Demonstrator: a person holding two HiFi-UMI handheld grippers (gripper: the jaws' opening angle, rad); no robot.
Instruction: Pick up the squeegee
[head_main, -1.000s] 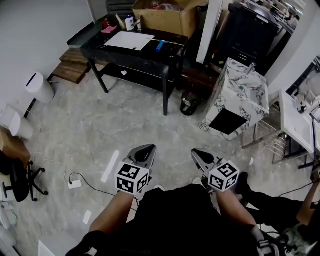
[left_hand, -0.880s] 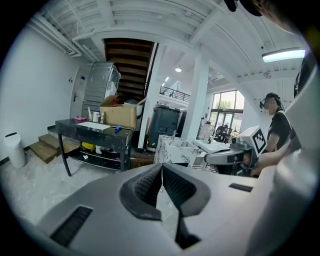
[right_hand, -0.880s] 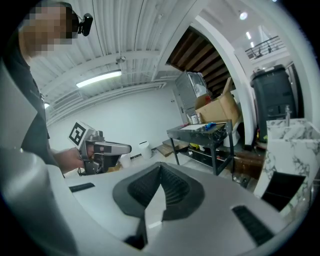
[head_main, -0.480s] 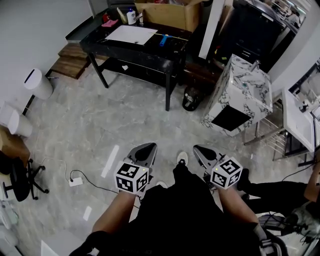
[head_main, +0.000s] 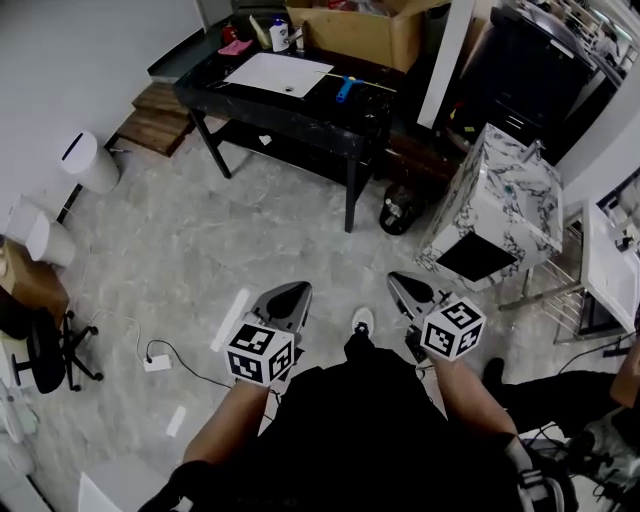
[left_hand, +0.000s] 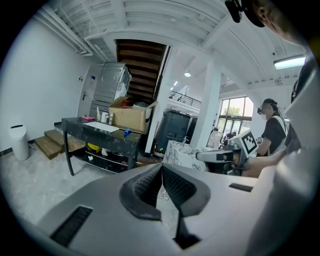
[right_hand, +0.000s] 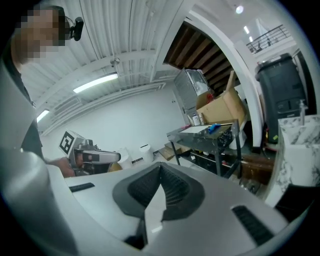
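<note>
The grey left gripper (head_main: 290, 293) and grey right gripper (head_main: 400, 283) are both closed, holding nothing; only the head view shows a white shoe (head_main: 363, 320).

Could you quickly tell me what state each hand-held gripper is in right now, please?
Left hand-held gripper: closed, holding nothing.
Right hand-held gripper: closed, holding nothing.

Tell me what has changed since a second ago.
The person has stepped forward: a white shoe now shows between the left gripper and right gripper, and the black table with the blue squeegee sits further right in the head view. Nothing was taken hold of or let go. Both grippers stay shut, empty, side by side.
</note>
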